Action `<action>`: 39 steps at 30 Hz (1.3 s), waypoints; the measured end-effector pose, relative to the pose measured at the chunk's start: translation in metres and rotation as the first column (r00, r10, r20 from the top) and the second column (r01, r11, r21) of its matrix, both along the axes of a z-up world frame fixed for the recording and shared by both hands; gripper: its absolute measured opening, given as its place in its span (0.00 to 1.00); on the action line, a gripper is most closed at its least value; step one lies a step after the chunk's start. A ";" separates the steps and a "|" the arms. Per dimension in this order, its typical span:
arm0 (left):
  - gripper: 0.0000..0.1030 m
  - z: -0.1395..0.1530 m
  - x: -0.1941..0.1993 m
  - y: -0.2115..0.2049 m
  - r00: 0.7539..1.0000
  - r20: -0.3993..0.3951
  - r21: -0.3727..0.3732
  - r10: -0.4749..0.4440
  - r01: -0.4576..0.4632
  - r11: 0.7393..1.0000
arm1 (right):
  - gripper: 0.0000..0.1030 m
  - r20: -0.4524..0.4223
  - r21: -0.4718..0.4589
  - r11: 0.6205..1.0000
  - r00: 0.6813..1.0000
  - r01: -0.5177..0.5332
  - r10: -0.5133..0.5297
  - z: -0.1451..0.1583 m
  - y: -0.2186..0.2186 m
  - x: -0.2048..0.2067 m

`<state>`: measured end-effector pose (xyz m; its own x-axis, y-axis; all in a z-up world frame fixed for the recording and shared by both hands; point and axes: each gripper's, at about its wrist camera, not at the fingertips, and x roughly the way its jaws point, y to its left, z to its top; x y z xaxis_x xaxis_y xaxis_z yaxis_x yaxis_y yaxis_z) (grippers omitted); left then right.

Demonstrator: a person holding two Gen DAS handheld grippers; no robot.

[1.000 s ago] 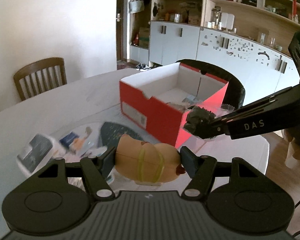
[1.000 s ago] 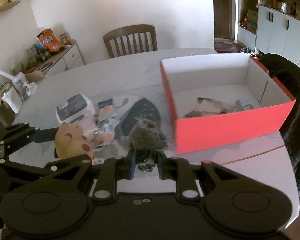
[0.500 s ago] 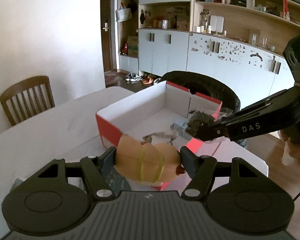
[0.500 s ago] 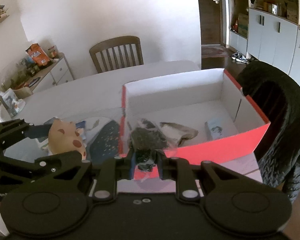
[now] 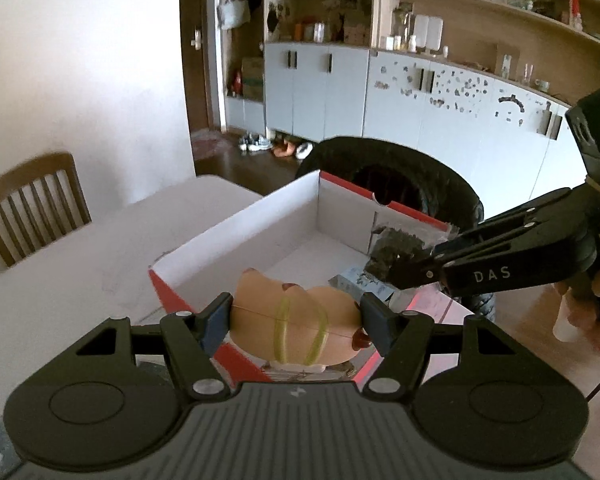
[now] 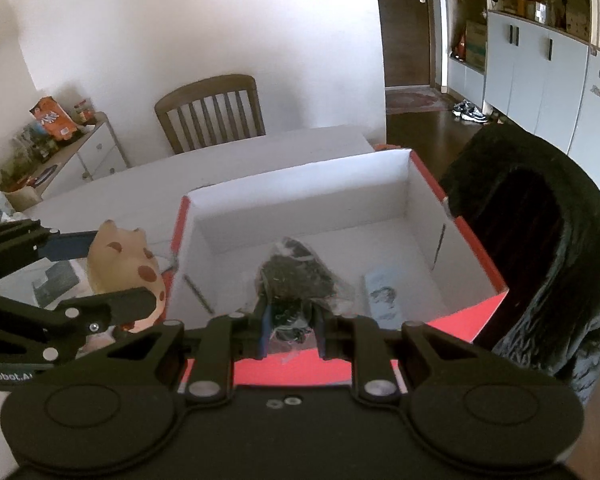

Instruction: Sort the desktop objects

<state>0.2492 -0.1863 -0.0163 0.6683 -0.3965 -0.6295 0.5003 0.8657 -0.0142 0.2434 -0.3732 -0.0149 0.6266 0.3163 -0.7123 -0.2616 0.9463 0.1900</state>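
White tabletop [image 6: 260,152] fills mid-frame, w/ a wooden chair [image 6: 210,110] behind it and cupboards at upper right. We see a red box [image 6: 380,208] w/ white inside at center. Our left gripper [image 5: 296,320], lower center of its view, clamps a tan spotted toy [image 5: 300,320] over the box's near corner. Our right gripper [image 6: 290,330] pinches a clear bag of dark bits [image 6: 296,276] above the box interior.
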 end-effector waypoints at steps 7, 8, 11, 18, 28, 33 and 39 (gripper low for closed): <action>0.67 -0.013 0.038 -0.019 0.998 -0.070 0.036 -0.003 0.006 0.999 | 0.20 -0.020 -0.010 1.000 0.999 -0.026 0.025 -0.007 -0.011 0.029; 0.67 -0.014 0.043 -0.020 0.997 -0.078 0.038 -0.003 0.006 0.999 | 0.20 -0.023 -0.022 0.999 0.999 -0.033 0.032 -0.009 -0.011 0.033; 0.67 -0.019 0.053 -0.024 0.996 -0.094 0.052 -0.006 0.011 0.999 | 0.19 -0.026 -0.056 0.998 0.999 -0.041 0.040 -0.015 -0.010 0.042; 0.67 -0.031 0.082 -0.036 0.991 -0.137 0.113 0.002 0.014 0.993 | 0.20 -0.080 -0.070 0.996 0.995 -0.059 0.053 -0.028 -0.009 0.070; 0.67 -0.051 0.125 -0.050 0.967 -0.249 0.198 0.050 0.001 0.980 | 0.19 -0.136 -0.124 0.989 0.989 -0.075 0.058 -0.049 0.003 0.108; 0.67 -0.059 0.136 -0.057 0.965 -0.257 0.241 0.062 0.002 0.971 | 0.19 -0.150 -0.127 0.988 0.987 -0.084 0.064 -0.058 0.011 0.120; 0.67 -0.075 0.143 -0.064 0.958 -0.282 0.284 0.057 0.027 0.958 | 0.19 -0.190 -0.131 0.985 0.978 -0.109 0.083 -0.069 0.012 0.132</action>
